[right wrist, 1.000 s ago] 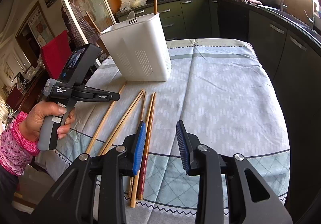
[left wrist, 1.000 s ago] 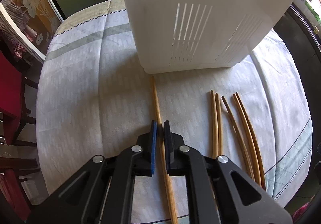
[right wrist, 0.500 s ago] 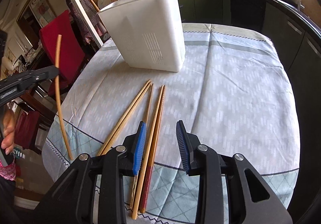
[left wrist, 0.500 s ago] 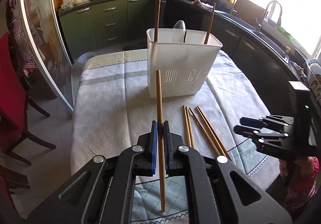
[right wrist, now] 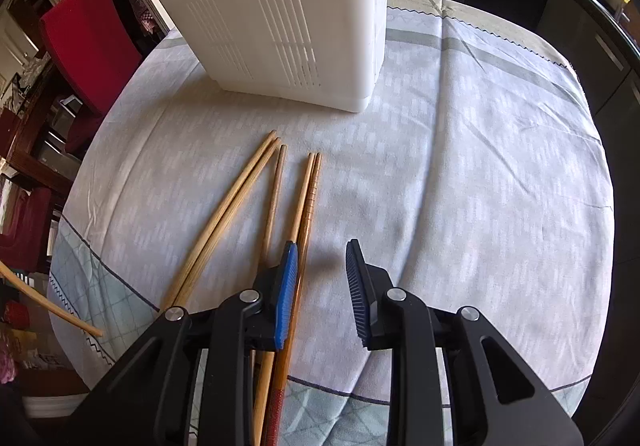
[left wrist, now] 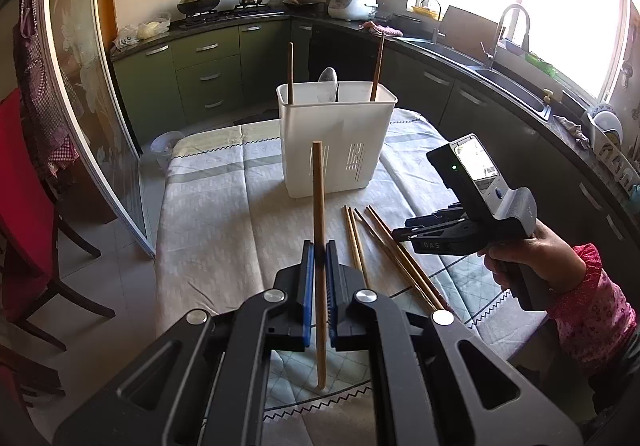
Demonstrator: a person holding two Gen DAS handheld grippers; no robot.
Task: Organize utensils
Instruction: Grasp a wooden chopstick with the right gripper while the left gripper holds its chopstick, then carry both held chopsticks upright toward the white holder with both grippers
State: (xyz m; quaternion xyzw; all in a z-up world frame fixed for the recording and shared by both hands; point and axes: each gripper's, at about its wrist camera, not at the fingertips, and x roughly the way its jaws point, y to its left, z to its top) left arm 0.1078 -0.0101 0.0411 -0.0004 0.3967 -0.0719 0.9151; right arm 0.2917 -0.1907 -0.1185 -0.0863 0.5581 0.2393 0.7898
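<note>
Left gripper: clamped on a single wooden chopstick, blue pads pressed against it from both sides; the stick stands nearly upright in the left wrist view, lifted clear of the tablecloth, its top end in front of the bin's near wall.

Right gripper: pointing steeply down over the near part of the table, jaws apart and closing, nothing between the pads; the left blue pad sits just over the rightmost pair of loose sticks. In the left wrist view this gripper shows at the right, held by a hand in a pink patterned sleeve.

Loose chopsticks: five lying on the cloth, near the bin's front, fanned with far tips close together; two pale ones at left, one in the middle, two darker ones at right, one of those with a red near end.

White utensil bin: upright on the far half of the table, slotted walls; two chopsticks and a spoon stand inside.

Table: covered with a pale patterned tablecloth with a grey-green border.

Surroundings: red chair at left, green kitchen cabinets far behind.
</note>
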